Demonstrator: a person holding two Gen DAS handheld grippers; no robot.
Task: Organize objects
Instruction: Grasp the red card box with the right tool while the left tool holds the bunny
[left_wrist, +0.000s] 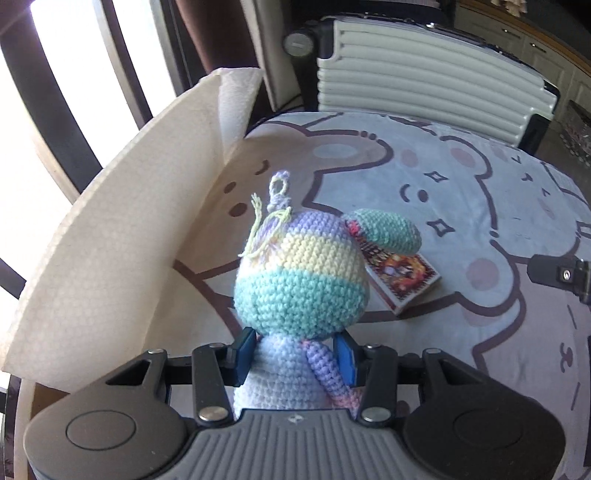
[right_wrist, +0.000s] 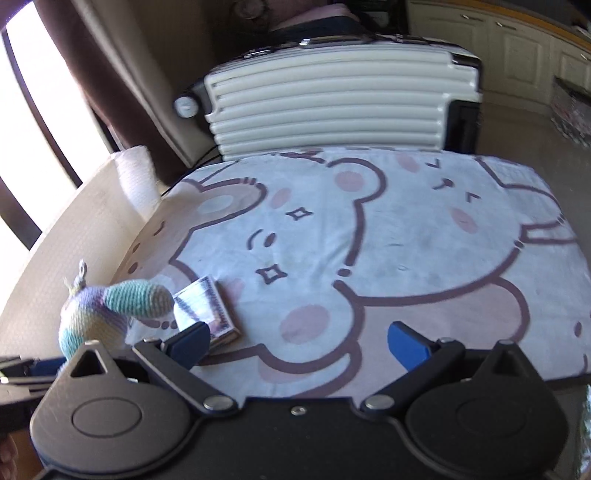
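At far left stood a cream foam board (left_wrist: 110, 258) with a dimpled face, curving up from the table edge. Just right of it, the left gripper (left_wrist: 295, 354) was clamped on the body of a crocheted doll (left_wrist: 299, 280), banded in teal, yellow and lilac yarn, held above a plush blanket (left_wrist: 480, 206) printed with cartoon bears. A small glossy box (right_wrist: 207, 306) lay flat on the blanket just behind the doll. The right gripper (right_wrist: 299, 343) hovered with blue pads apart, empty. A ribbed white suitcase (right_wrist: 332, 99) stood beyond the far edge.
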